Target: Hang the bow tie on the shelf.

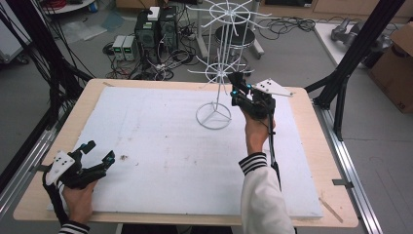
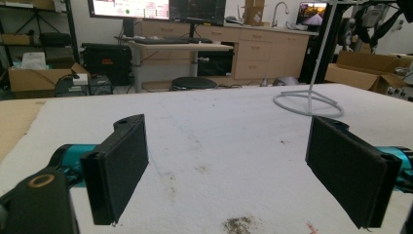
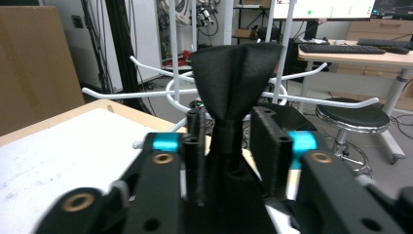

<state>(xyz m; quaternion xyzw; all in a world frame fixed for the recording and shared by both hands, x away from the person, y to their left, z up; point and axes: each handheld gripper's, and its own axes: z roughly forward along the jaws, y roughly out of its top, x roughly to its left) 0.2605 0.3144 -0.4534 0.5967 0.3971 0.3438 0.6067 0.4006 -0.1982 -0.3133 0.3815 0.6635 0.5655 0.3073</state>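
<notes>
Jaws of the right gripper flank a black bow tie loosely, beside the white wire rack; left gripper jaws wide.

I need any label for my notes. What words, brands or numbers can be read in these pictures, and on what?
None can be read.
Monitor screens behind the table: coloured windows, text too small and blurred.
Cardboard box on the floor at right: a dark print, too blurred to read.
Black bow tie between the right gripper's jaws: no text.
White wire rack: no label.
</notes>
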